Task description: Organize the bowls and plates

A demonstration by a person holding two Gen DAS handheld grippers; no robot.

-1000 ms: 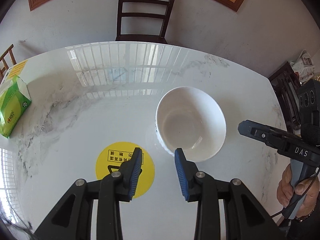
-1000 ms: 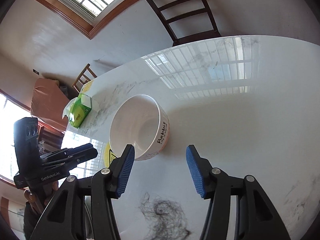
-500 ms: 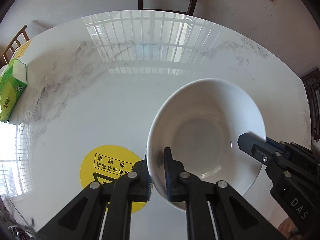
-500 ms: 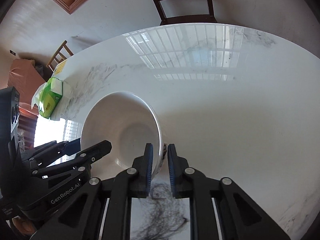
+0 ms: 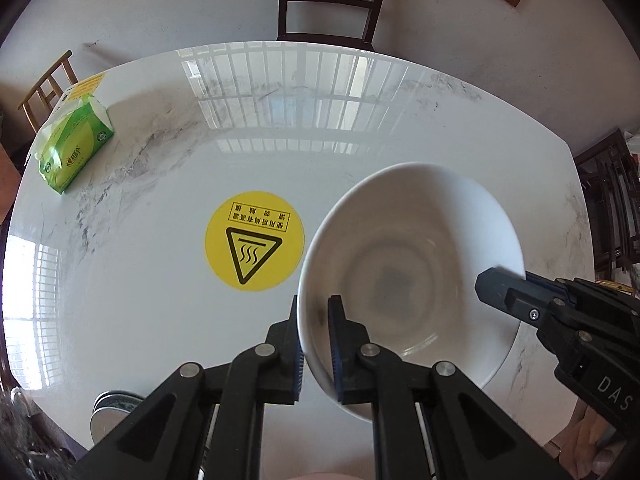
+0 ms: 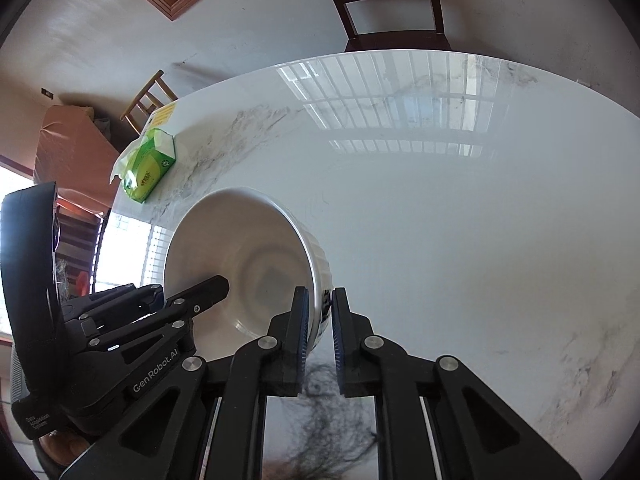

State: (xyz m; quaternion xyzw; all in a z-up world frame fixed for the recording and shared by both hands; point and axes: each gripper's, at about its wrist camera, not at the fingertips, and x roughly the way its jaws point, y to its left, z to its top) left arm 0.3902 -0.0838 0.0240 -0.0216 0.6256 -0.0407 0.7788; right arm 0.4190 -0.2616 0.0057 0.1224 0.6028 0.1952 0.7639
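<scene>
**Both tongs pinch one white bowl by its rim**

Left wrist view: the left tongs [image 5: 314, 332] are closed on the near-left rim of a white bowl [image 5: 412, 276], one blue pad outside the wall and one inside, with only the wall between them. The bowl sits tilted over the right part of a glossy white marble table [image 5: 160, 184]; whether its base touches the tabletop cannot be told. Just left of the bowl, a round yellow sticker [image 5: 255, 241] with a heat-warning triangle lies flat on the table. At the bowl's right rim the right tongs [image 5: 500, 286] come in from the lower right, their black tip over the edge. A green tissue pack [image 5: 76, 148] lies near the far-left table edge, well apart from the bowl. A dark wooden chair [image 5: 330, 4] stands behind the far side of the table.

Right wrist view: the right tongs [image 6: 320, 320] are clamped on the bowl's [image 6: 248, 264] ribbed wall, one pad inside and one outside. The bowl leans with its opening turned toward the left. The left tongs [image 6: 212, 284] reach over its opposite rim from the lower left. The tissue pack [image 6: 150, 166] lies beyond the bowl, near the table [image 6: 460, 220] edge, and the chair [image 6: 390, 0] stands at the far side.
</scene>
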